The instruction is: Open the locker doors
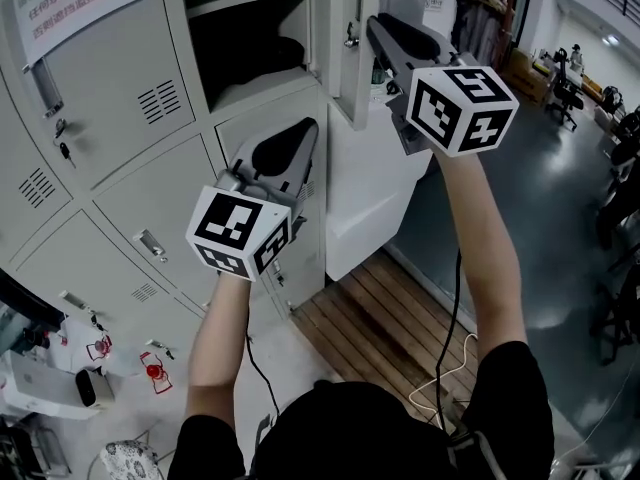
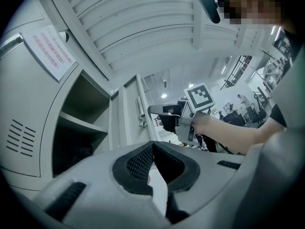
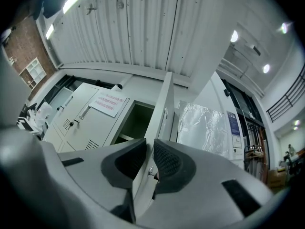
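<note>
right gripper [image 3: 149, 143] pinches edge of open door [image 3: 164, 104] | left gripper [image 2: 152, 147] jaws pressed together at lower door [image 1: 235, 133] | compartment [image 1: 250, 38] open

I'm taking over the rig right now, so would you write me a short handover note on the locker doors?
Right gripper: jaws almost together astride the edge of the upper locker door, apparently pinching it near its latch.
Left gripper: jaws meet at the tips. It sits at the lower locker door directly below. I cannot tell whether it holds anything.
Done: the upper door stands open, its compartment exposed.
Left: the lower door looks shut, as do the neighbouring doors, including the door with the notice.
</note>
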`<state>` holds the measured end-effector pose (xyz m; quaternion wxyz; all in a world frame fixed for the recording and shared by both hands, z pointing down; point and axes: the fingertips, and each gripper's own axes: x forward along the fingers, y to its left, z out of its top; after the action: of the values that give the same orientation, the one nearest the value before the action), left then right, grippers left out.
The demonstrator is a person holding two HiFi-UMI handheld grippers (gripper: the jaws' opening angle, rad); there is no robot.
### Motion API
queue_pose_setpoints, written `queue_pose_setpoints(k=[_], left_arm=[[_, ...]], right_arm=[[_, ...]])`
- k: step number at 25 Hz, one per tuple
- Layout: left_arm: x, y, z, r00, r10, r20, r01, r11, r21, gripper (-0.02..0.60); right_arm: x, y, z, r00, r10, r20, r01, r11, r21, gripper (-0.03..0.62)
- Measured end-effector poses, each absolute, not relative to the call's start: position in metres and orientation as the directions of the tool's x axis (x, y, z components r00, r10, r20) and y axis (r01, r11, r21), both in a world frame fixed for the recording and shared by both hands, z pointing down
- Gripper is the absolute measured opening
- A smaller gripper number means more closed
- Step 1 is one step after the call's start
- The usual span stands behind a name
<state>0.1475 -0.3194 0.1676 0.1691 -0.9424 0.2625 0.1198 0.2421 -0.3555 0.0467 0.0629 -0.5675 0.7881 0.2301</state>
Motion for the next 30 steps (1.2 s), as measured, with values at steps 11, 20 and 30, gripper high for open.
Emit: queue_pose_setpoints(k=[11,20,30], left_arm=[[0.169,-0.321,0.175,0.850,-0.435,-0.299,-0.510,-0.821,-0.256,0.018],[0.179,-0.321,0.175,0.855,-0.430,-0.289,-0.503,-0.823,-0.263,0.018],[0.182,-0.326,0.176,0.855,-0.433,-0.284,-0.504,-0.822,-0.265,0.018]], right_arm=[[0.299,-0.360,0.048,-0.272,-0.890,-0.367,-0.953,0.197,0.228,0.041],[0.351,-0.374,0.049,-0.220,-0.897,-0.384,-0.975,0.184,0.129,0.020],[0.380,-0.393,0.050,-0.152,-0.917,-0.368,-0.988,0.127,0.091,0.007]])
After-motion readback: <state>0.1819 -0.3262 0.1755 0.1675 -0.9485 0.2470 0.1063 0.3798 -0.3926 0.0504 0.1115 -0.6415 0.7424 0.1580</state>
